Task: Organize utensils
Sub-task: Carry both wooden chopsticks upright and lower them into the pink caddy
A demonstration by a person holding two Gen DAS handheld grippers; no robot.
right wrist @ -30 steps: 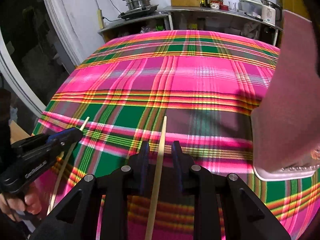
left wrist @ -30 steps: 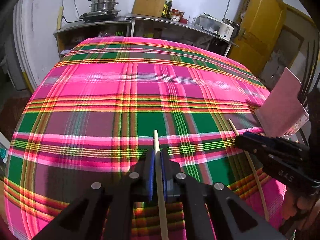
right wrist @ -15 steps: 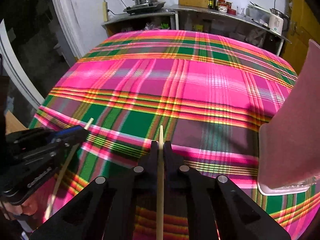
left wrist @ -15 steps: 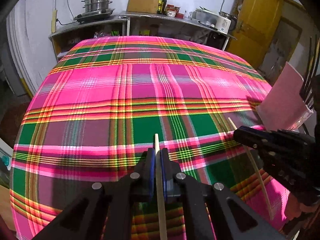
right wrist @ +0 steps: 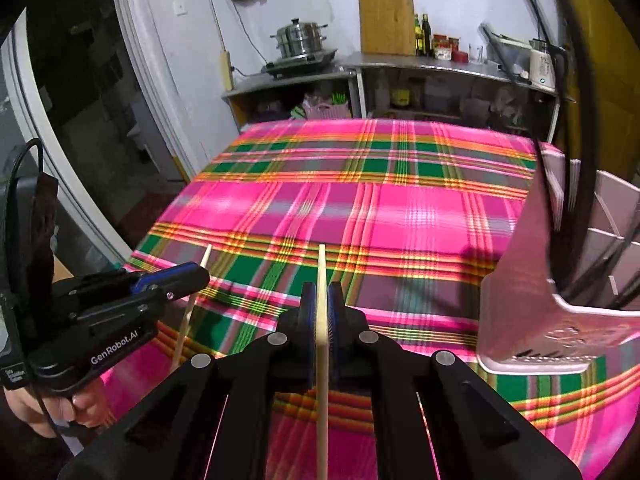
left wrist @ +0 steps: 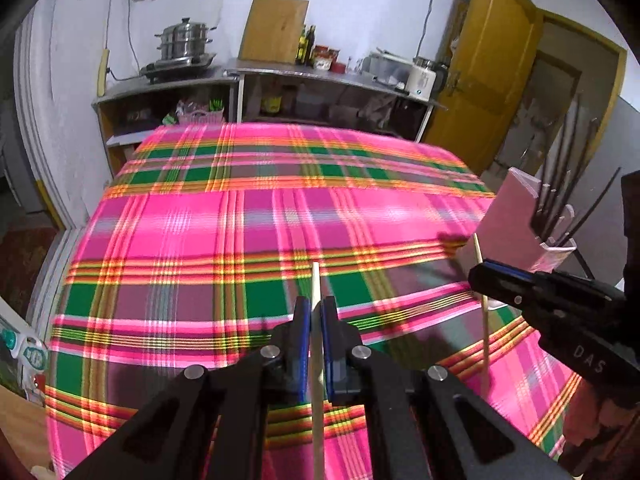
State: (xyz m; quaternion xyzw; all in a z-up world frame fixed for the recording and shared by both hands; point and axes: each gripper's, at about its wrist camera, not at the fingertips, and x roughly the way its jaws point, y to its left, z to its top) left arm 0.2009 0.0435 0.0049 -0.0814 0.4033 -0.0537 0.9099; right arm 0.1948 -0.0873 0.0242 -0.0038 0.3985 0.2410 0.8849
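Plainly, each gripper, left gripper [left wrist: 315,322] and right gripper [right wrist: 321,308], clamps one pale, slender wooden chopstick [left wrist: 316,288]

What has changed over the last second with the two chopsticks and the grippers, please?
The right gripper closed its jaws on its wooden chopstick, which a second ago sat loose between open jaws. Both grippers rose off the plaid tablecloth, toward the pink utensil holder. The left gripper stayed clamped on its own chopstick.

White walls [left wrist: 360,8], yellow door [left wrist: 480,92], steel counter [left wrist: 332,78] w/ steamer pot [left wrist: 184,42].
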